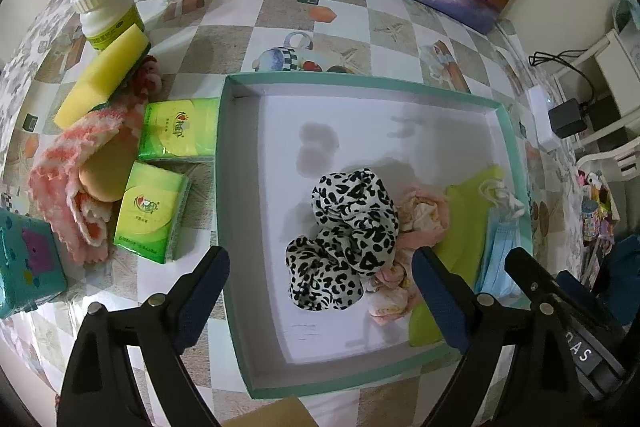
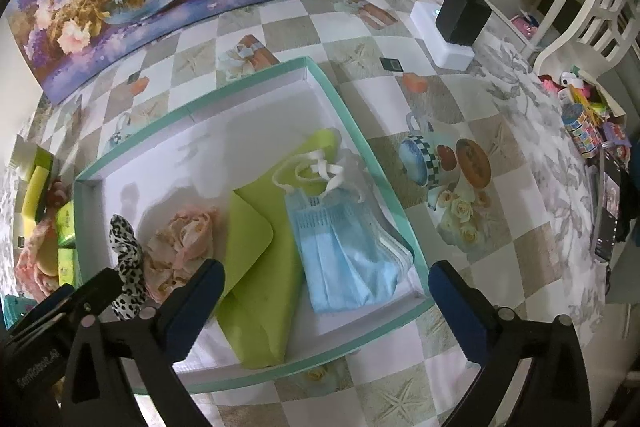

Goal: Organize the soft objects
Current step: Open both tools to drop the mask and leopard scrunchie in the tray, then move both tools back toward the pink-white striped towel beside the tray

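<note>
Left of the teal tray [image 1: 236, 211], tissue packs [image 1: 154, 213] and a pink cloth [image 1: 64, 195] are being left on the worktop [image 1: 360, 27]. Inside the tray, the leopard scrunchie [image 1: 344, 239], pink scrunchie [image 1: 420, 215], green cloth [image 2: 260, 267] and blue masks [image 2: 344, 255] are being kept. The left gripper [image 1: 320, 291] and right gripper [image 2: 324, 307] are being held above it, jaws spread, nothing pinched.

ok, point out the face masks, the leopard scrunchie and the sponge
face masks [image 2: 344, 247]: right wrist view, middle of the blue pleats.
leopard scrunchie [image 1: 352, 223]: left wrist view, centre of the fabric.
sponge [image 1: 102, 75]: left wrist view, yellow top face.
</note>
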`<state>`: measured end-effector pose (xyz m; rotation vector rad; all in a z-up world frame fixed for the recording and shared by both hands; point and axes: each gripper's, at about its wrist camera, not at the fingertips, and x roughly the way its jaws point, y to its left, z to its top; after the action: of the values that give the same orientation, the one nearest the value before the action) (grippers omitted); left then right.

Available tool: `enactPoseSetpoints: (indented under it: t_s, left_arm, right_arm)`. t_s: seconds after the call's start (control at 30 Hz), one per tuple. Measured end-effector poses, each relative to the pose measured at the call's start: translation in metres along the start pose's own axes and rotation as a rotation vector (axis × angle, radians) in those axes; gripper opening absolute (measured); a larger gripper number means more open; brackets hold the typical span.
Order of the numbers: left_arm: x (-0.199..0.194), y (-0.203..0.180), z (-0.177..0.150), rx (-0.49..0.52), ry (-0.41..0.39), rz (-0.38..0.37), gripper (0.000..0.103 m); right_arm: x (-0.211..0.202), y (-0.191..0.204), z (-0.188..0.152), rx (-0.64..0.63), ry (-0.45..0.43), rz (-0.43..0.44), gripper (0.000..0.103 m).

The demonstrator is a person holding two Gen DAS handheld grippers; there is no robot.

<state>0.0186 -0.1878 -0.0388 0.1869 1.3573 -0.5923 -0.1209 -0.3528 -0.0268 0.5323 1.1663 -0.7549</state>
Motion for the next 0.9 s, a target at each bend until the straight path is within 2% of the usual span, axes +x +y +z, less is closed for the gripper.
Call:
enactPoseSetpoints:
  t_s: [0.3, 0.43, 0.57, 0.9]
  left_arm:
    - [-0.013, 0.017, 0.007, -0.052, -0.044, -0.033, 0.097]
    - [-0.025, 0.037, 0.012, -0.106, -0.092, -0.025, 0.097]
    - [-0.042, 0.068, 0.018, -0.19, -0.154, -0.025, 0.099]
    - [-0.085, 0.131, 0.017, -0.322, -0.306, 0.023, 0.101]
  right_arm:
    - [-0.011, 0.003, 0.003, 0.028, -0.054, 0.05, 0.103]
    - [-0.02, 0.011, 0.005, 0.008, -0.096, 0.031, 0.103]
    - [-0.031, 0.032, 0.002, -0.051, -0.132, 0.049, 0.103]
    - [-0.041, 0.1, -0.017, -0.231, -0.141, 0.116, 0.103]
